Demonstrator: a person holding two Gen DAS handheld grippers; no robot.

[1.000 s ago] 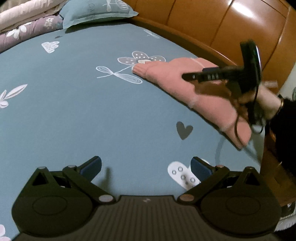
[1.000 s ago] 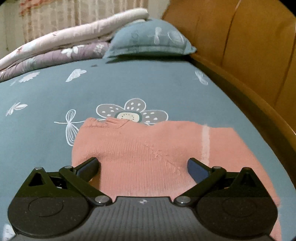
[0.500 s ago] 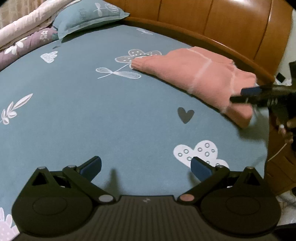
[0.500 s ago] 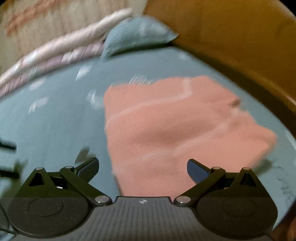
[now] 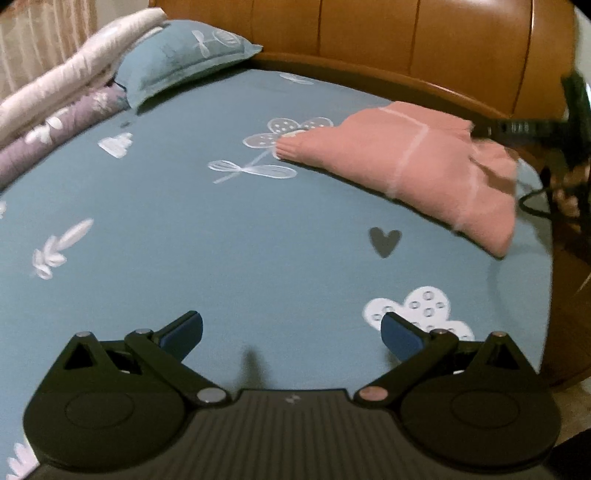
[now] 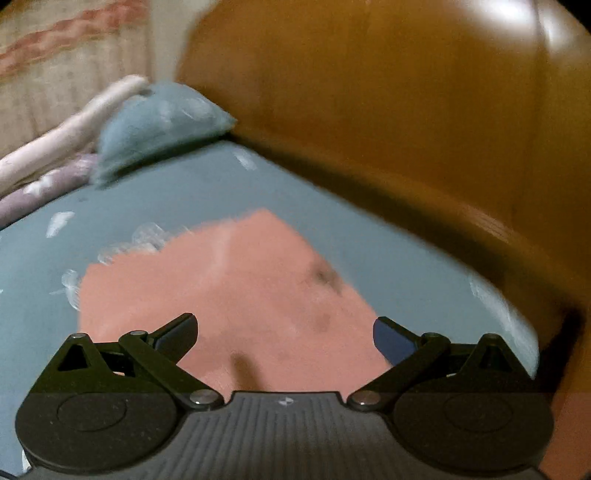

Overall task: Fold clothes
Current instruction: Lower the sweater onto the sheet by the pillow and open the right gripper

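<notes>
sweater (image 5: 406, 162) on bed (image 5: 221, 240), near headboard (image 5: 369, 40) | pillow (image 5: 181, 55) far left

I counted one sweater (image 5: 406, 166), one pillow (image 5: 184, 55) and two quilts (image 5: 66, 85). I had two grippers: left (image 5: 291, 328), right (image 6: 284, 330).

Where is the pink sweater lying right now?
The pink sweater lies folded on the blue bedsheet, right of centre in the left wrist view, near the wooden headboard.
</notes>
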